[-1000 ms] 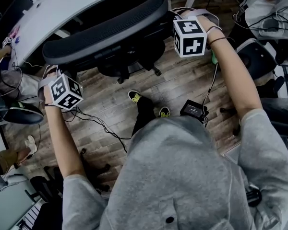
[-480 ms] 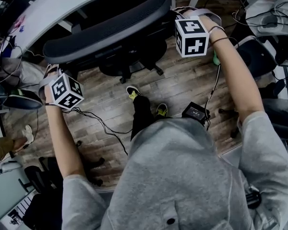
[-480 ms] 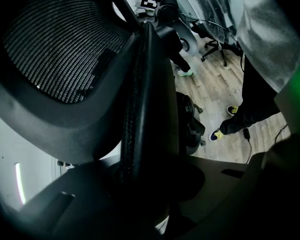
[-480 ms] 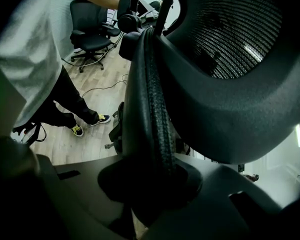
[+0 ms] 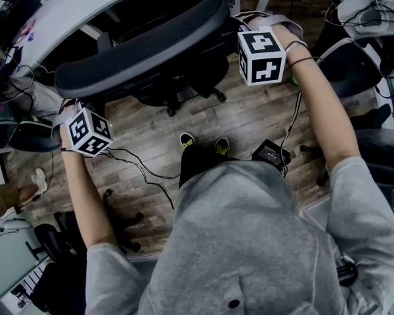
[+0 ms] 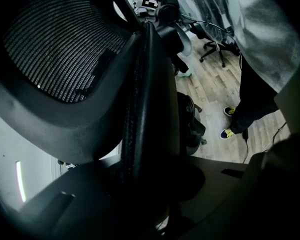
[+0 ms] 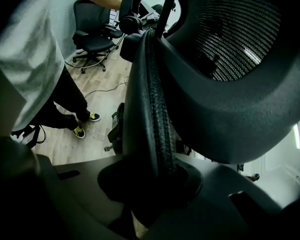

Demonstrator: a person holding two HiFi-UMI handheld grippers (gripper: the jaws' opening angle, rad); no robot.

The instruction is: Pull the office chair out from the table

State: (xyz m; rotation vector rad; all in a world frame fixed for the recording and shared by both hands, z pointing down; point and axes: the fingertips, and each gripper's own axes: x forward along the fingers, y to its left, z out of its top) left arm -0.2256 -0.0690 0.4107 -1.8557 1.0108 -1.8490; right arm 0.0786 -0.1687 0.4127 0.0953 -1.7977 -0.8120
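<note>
Looking down from the head view, the office chair sat right in front of the person. Its backrest was turned toward them and its seat side was tucked in by the curved edge of the white desk.

Both grippers were on it, one per end. The left gripper was clamped on the left edge of the backrest. In the left gripper view the dark rim of the frame ran straight down between its jaws, pinched there, with the mesh panel off to the left. Same deal on the other side: the right gripper was closed on the right edge, rim wedged between the jaws, mesh on the right in its own view. Neither pair of jaws was fully together, since the frame filled the gap.

The chair's wheeled base stood on the wood floor, just beyond the person's shoes, which had yellow trim. A small black box lay on the floor near the right foot, and a thin black cable snaked across the boards beside the left arm. Another dark chair stood off to the right, well apart.
</note>
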